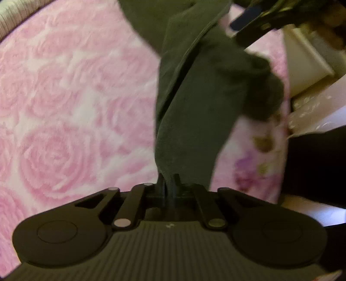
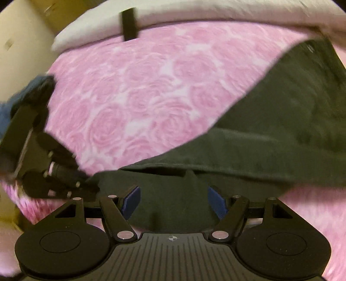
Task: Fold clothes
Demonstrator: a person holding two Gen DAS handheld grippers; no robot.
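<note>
Now, left gripper (image 1: 169, 183): jaws pinched together on an edge of the dark green garment (image 1: 194, 97).
Right gripper (image 2: 173, 202): blue pads (image 2: 130, 200) apart, cloth lying between them, unclamped.
Garment: draped across the pink rose-patterned blanket (image 2: 134, 90).
Background: white pillow (image 2: 194, 13) behind.

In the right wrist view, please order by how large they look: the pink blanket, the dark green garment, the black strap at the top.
1. pink blanket, fills most of the view
2. dark green garment, though nearness to the camera enlarges it
3. black strap, clearly smallest
</note>
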